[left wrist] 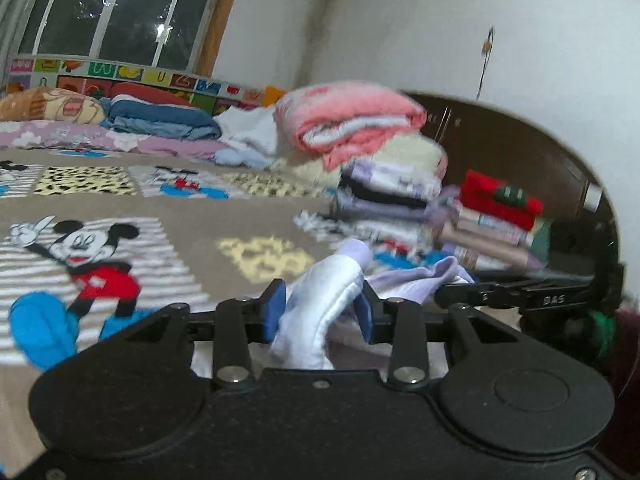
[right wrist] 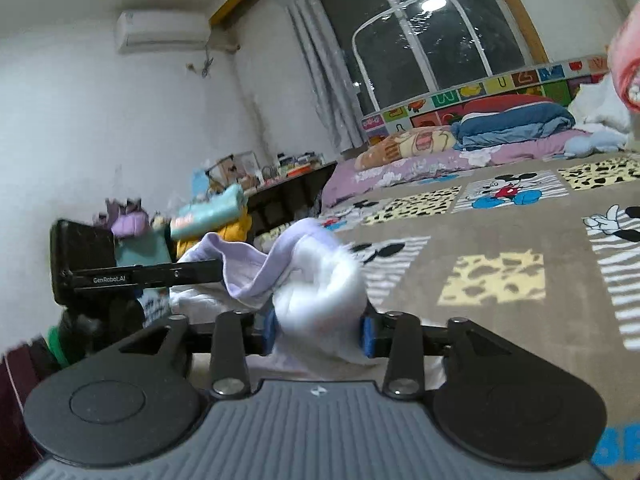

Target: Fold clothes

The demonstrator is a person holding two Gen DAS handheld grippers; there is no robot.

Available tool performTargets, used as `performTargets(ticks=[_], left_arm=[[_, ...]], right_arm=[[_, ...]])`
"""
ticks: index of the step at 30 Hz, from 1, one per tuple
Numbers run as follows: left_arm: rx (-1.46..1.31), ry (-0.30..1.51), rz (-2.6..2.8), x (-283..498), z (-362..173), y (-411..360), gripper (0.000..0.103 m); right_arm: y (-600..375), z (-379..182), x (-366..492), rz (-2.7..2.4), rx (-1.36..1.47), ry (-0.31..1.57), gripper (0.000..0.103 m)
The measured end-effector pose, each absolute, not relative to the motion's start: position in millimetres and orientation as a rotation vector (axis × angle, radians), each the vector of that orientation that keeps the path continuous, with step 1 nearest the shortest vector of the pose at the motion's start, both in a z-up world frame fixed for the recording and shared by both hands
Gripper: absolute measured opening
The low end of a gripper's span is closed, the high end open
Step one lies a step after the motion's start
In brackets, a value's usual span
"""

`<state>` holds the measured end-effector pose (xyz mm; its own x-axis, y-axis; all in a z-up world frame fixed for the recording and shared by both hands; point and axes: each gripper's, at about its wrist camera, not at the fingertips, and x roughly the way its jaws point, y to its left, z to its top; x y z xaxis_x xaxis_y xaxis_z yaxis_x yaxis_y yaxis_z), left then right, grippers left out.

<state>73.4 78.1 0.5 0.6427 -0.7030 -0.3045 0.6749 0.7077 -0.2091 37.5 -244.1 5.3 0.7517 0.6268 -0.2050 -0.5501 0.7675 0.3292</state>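
A white and lilac garment [left wrist: 320, 304] is being held bunched above the bed, its cloth sagging between two grips.

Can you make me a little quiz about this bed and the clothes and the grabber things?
1. True or false: the left gripper has a white and lilac garment between its jaws.
2. What lies on top of the tall pile of folded things at the far side of the bed? A) a pink blanket B) a green towel C) a black coat
3. Fill in: the cartoon mouse on the bedspread wears ____ shorts.

Key
1. True; the right gripper has the same garment between its jaws too.
2. A, the pink blanket.
3. Red.
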Motion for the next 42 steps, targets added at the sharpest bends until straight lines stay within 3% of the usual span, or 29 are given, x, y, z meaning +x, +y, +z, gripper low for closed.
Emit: performTargets(ticks=[10, 12, 14, 21, 26, 29, 33, 36, 39, 42], left_arm=[[0.273, 0.44, -0.715, 25, -44, 51, 0.043], [0.346, 0.419, -0.714, 16, -48, 46, 0.057], [0.385, 0.409, -0.733, 7, -48, 43, 0.064], [0.166, 0.356, -0.804, -3, -19, 81, 0.063], [-0.114, 0.289, -0.669, 24, -8, 100, 0.063], [-0.148, 0.299, -0.604, 43, -14, 89, 0.061], [-0.092, 0.376, -0.616, 60, -33, 64, 0.058], [0.111, 0.451, -0.631, 51, -57, 37, 0.059], [0.32, 0.397, -0.576, 34, -78, 19, 0.059], [0.307, 0.382, -0.582, 30, -78, 23, 0.061]], right_arm=[[-212, -18, -29, 0.603, -0.013, 0.381, 0.053], [-214, -22, -34, 0.584, -0.022, 0.391, 0.053], [-214, -25, -40, 0.577, -0.046, 0.398, 0.053], [-234, -9, -61, 0.578, 0.04, 0.341, 0.052], [-242, 1, -44, 0.508, 0.139, 0.303, 0.05], [-238, 5, -23, 0.481, 0.142, 0.289, 0.047], [-225, 4, 6, 0.468, 0.133, 0.293, 0.046], [-212, -22, 21, 0.453, 0.055, 0.375, 0.045], [-204, -57, 22, 0.428, -0.04, 0.43, 0.045], [-201, -57, 22, 0.435, -0.064, 0.414, 0.045]])
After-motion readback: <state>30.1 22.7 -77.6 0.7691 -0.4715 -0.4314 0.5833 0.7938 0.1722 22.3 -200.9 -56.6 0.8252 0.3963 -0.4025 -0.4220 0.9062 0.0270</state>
